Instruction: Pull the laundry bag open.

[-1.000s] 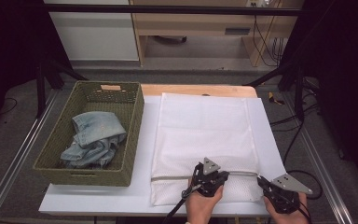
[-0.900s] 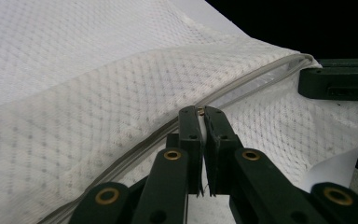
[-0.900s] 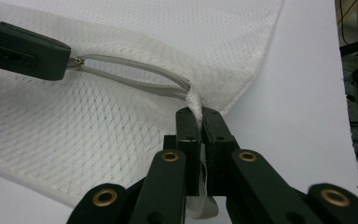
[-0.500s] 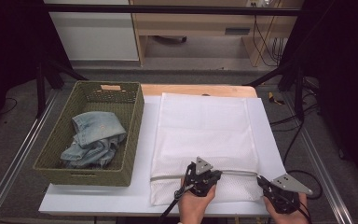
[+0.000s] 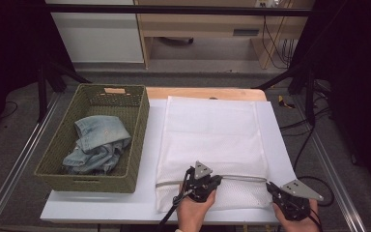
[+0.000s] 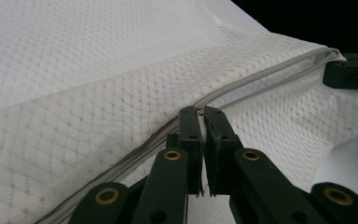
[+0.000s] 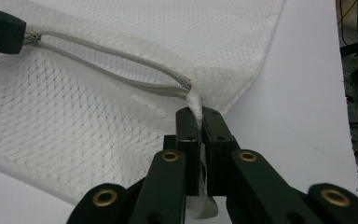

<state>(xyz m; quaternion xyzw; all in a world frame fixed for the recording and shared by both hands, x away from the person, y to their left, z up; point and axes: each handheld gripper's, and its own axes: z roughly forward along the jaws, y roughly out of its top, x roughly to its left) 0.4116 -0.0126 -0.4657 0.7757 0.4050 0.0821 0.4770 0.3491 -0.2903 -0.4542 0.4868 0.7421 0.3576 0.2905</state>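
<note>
- White mesh fills the lower middle of the high view: the laundry bag lies flat on the white table sheet, zip edge nearest me.
- My right gripper, at the lower right, is clamped on the fabric tab at the zip's end, holding the bag's corner.
- My left gripper, at the lower middle, has its jaws together on the zip pull.
- I judge the zip partly opened: its two sides gape between the grippers, while the stretch toward the bag's left edge looks closed.
- Left to do, I'd guess: run the pull to the end, then load the bag.
- Farther off, at centre left, the blue jeans lie in the green woven basket.
- The basket's tan tag is too small to read; I see no other writing.
</note>
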